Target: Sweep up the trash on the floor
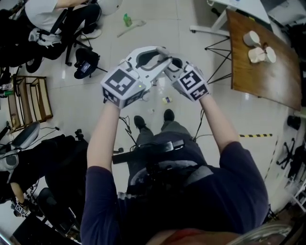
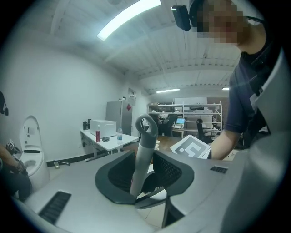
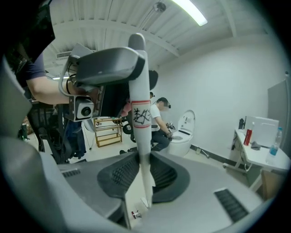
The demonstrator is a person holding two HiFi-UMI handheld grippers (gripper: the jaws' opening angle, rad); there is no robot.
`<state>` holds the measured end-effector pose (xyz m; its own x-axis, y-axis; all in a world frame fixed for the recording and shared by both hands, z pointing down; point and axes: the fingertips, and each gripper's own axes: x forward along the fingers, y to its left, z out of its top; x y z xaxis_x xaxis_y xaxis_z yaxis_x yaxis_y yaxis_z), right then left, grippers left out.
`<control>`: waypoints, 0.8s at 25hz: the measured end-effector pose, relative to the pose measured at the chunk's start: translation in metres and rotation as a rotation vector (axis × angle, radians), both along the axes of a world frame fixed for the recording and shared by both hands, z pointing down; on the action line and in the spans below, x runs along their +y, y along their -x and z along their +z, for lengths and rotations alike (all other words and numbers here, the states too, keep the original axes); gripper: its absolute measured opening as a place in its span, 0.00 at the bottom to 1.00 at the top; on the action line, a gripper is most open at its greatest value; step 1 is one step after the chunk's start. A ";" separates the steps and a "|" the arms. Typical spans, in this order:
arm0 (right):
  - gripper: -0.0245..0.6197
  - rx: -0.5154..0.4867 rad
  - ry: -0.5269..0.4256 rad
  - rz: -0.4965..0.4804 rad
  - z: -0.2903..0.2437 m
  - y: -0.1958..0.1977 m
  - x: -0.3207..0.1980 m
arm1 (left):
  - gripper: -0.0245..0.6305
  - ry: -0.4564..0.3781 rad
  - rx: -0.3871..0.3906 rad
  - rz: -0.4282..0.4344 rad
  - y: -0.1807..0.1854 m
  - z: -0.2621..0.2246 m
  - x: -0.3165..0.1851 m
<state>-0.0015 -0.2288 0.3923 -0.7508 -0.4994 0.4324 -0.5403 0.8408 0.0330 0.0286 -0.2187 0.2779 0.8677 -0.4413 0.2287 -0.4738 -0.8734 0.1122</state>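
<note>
Currently in your two grippers: one broom handle (image 2: 144, 145), gripped twice.

- Left gripper (image 2: 144, 170): jaws clenched on the handle just under its looped end, which stands up above the pads. The shaft leans slightly.
- Right gripper (image 3: 143, 175): jaws clamped on the same white shaft lower down, below a red band and a black scrawl. In the right gripper view your left gripper sits higher on the shaft.
- Position: in the head view both grippers are held out in front of you, tips close together and marker cubes turned toward you.
- Trash: a few small scraps (image 1: 166, 100) lie on the pale tiled floor (image 1: 162, 33) just ahead of your shoes (image 1: 140, 122), beneath the grippers.
- Red-tipped scrap (image 3: 132, 214): seen on the floor through the gap under the right gripper's jaws, near the foot of the shaft.
- Green bottle (image 1: 127, 20): farther off on the floor, beside a pale stick (image 1: 131, 27).
- Wooden table (image 1: 267, 76): to your right, carrying white cups (image 1: 252, 38).
- Seated person (image 1: 43, 14): at the upper left of the head view.
- Low wooden shelf (image 1: 33, 98): at the left edge — well apart from the scraps.
</note>
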 end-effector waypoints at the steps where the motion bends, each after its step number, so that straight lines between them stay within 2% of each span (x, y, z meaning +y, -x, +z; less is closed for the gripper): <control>1: 0.19 0.011 0.003 0.002 0.005 0.004 -0.003 | 0.22 0.003 0.000 0.011 0.005 0.005 -0.004; 14: 0.19 0.048 0.065 0.106 0.084 0.039 -0.041 | 0.21 0.068 -0.014 0.106 0.044 0.083 -0.048; 20: 0.18 0.052 0.039 0.193 0.114 0.046 -0.062 | 0.22 0.129 0.053 0.107 0.055 0.114 -0.067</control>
<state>-0.0479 -0.2912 0.5067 -0.6190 -0.6137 0.4901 -0.6899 0.7231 0.0340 -0.0264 -0.2853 0.3922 0.9204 -0.3158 0.2305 -0.3695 -0.8953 0.2488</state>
